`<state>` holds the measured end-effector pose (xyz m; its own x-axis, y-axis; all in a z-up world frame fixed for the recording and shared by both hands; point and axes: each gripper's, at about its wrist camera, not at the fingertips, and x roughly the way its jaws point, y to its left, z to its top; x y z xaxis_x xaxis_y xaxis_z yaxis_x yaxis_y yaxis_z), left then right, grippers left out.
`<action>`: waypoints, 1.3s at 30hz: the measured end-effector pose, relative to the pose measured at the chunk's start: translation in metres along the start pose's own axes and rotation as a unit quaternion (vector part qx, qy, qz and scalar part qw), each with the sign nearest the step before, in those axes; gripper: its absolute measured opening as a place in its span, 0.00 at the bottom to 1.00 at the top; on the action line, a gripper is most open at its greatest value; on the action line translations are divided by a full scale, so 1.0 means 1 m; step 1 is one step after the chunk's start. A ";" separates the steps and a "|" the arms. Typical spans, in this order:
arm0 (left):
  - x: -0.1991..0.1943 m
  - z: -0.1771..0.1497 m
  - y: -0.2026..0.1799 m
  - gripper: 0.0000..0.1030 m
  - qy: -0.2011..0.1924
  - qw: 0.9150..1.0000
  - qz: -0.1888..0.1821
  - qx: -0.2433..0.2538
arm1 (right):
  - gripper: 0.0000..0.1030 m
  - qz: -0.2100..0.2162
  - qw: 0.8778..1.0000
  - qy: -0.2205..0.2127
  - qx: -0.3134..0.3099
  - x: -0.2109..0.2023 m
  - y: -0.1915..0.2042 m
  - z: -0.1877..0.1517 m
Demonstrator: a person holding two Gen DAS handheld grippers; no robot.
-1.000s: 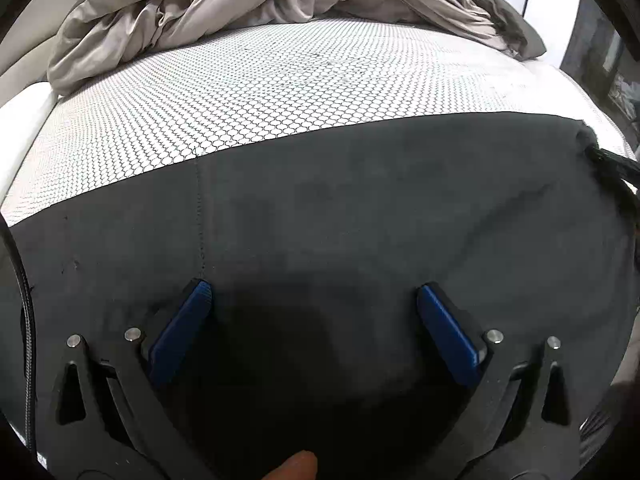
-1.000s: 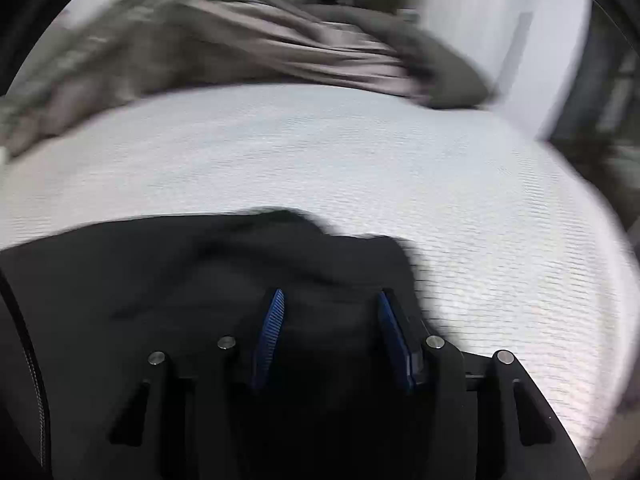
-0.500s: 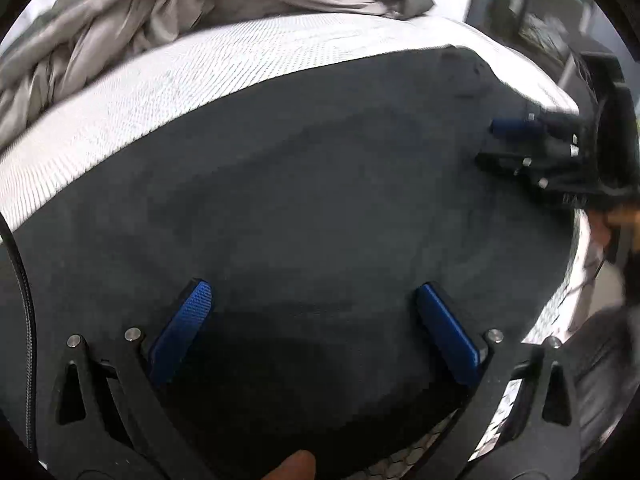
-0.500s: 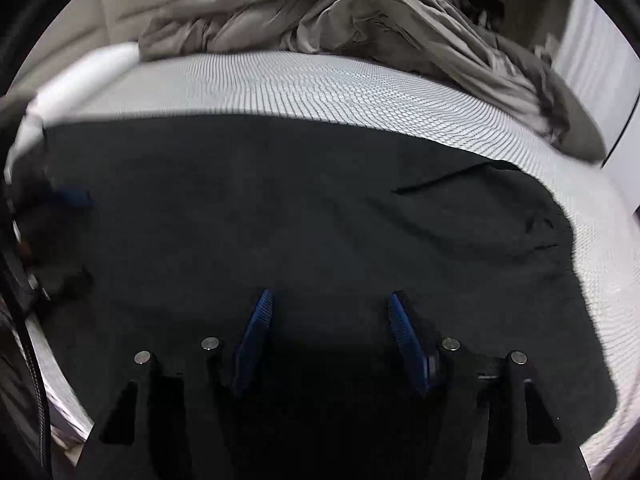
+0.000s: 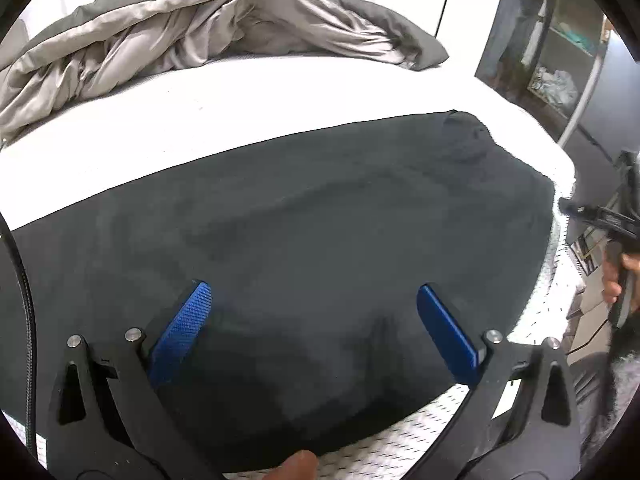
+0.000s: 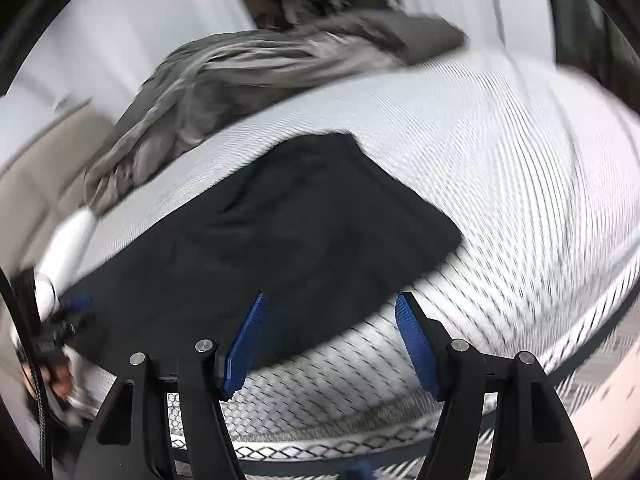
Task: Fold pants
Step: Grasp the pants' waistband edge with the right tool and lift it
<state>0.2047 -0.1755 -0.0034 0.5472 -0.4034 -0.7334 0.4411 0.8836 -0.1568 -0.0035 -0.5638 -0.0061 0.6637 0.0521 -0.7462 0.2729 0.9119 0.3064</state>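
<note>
Since the earlier frames both grippers have drawn back from the cloth: a second ago the right one had black fabric bunched between its pads, and now it is clear of it, while the left camera has swung to take in the pants' right end and the bed's corner.

The pants [image 5: 320, 232] lie flat on the mattress [image 5: 248, 96], a broad dark band running across its near part, with one end close to the near edge. They appear laid out smooth so that the next fold can be taken cleanly; how many folds are already in cannot be told.

The left gripper [image 5: 314, 332] hangs above the cloth with its jaws wide apart and nothing between them; whether the pads brush the fabric is not clear. The right gripper [image 6: 330, 344], seen through motion blur, stands over the pants' near corner and bare mattress, its jaws opening with nothing held between them. In the left view it shows at the far right, off the bed's edge, held in a hand [image 5: 614, 280].

A crumpled grey blanket [image 5: 200, 36] is heaped at the far side, well apart from the pants
</note>
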 end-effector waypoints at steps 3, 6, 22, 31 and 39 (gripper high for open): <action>0.016 -0.008 -0.017 0.99 0.036 0.999 0.001 0.017 | 0.66 0.038 0.996 0.014 0.081 0.015 -0.028 0.003; 0.035 -0.018 -0.026 1.00 0.068 0.996 0.028 0.043 | 0.65 0.089 0.989 -0.021 0.117 0.023 -0.035 0.016; -0.038 -0.010 0.074 1.00 -0.025 0.991 0.043 -0.126 | 0.23 0.208 0.961 -0.064 -0.169 0.035 0.235 0.054; -0.075 -0.038 0.156 0.99 -0.055 0.973 0.041 -0.221 | 0.46 0.229 0.927 0.016 -0.298 0.049 0.286 0.024; -0.029 -0.025 0.115 0.75 -0.004 0.976 -0.107 -0.192 | 0.49 0.014 0.967 0.080 -0.241 0.118 0.205 0.025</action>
<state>0.2217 -0.0567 -0.0171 0.4788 -0.5885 -0.6515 0.2472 0.8024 -0.5432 0.1487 -0.3812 -0.0166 0.5402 0.1073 -0.8347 -0.1250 0.9911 0.0465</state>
